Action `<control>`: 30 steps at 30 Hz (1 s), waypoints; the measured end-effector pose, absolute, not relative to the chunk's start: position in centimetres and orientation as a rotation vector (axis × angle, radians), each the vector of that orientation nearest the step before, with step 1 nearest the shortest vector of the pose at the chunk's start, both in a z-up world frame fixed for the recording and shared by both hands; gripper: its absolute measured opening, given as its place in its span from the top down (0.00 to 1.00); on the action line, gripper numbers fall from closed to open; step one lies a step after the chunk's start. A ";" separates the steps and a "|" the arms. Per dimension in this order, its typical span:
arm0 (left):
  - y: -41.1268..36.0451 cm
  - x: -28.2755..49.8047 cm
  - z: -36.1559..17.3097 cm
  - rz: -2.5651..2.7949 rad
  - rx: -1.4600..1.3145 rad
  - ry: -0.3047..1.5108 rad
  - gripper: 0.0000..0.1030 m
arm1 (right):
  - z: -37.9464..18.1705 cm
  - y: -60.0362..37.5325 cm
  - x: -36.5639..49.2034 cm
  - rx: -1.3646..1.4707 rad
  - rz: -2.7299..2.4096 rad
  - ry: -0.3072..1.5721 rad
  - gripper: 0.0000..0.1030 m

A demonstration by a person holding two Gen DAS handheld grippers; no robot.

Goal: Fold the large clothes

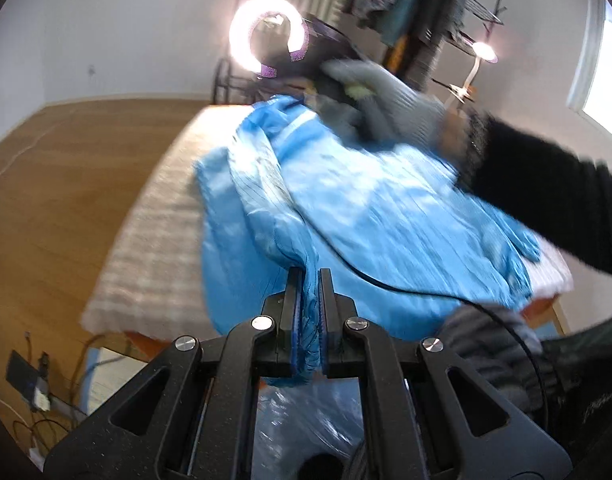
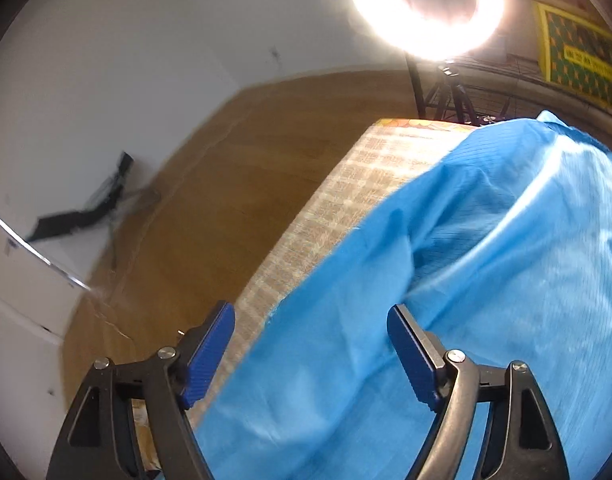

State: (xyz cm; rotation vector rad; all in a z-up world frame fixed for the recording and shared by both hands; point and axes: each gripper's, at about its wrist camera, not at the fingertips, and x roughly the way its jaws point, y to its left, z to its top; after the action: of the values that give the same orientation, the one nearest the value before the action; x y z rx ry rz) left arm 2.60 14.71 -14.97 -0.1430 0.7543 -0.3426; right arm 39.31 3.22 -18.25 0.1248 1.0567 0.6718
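We see the left gripper (image 1: 309, 304) pinching the blue garment (image 1: 378, 216), which stretches away across the surface (image 1: 146, 248); the right gripper (image 2: 311, 344), spread, hovers over its far edge.

I see the blue garment (image 1: 386, 216) spread rumpled across the checked table cover (image 1: 154, 240), thin, finely gridded, one bunched edge raised, one side overhanging the table edge.

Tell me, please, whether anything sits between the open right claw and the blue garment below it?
Nothing visible does. The right claw is open directly above the blue garment, with only air between its pads and the fabric, which lies over the checked table cover. The left claw is already shut on a fold of the garment.
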 end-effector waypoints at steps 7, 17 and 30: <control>12.9 1.8 -17.8 -0.373 -0.102 0.834 0.95 | -21.4 5.4 40.9 0.001 0.541 1.159 0.53; 12.8 1.4 -18.7 -0.341 -0.068 0.863 0.95 | -22.9 -3.1 41.4 0.107 0.540 1.183 1.00; 14.9 -1.8 -20.5 -0.207 -0.064 0.904 0.76 | -24.6 -15.4 38.2 0.126 0.447 1.177 0.62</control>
State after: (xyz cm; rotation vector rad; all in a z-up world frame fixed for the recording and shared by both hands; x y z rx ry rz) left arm -1.79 14.90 -20.48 -0.0639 0.9043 -0.2066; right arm 38.23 -15.39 -24.64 0.1258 1.1766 0.4472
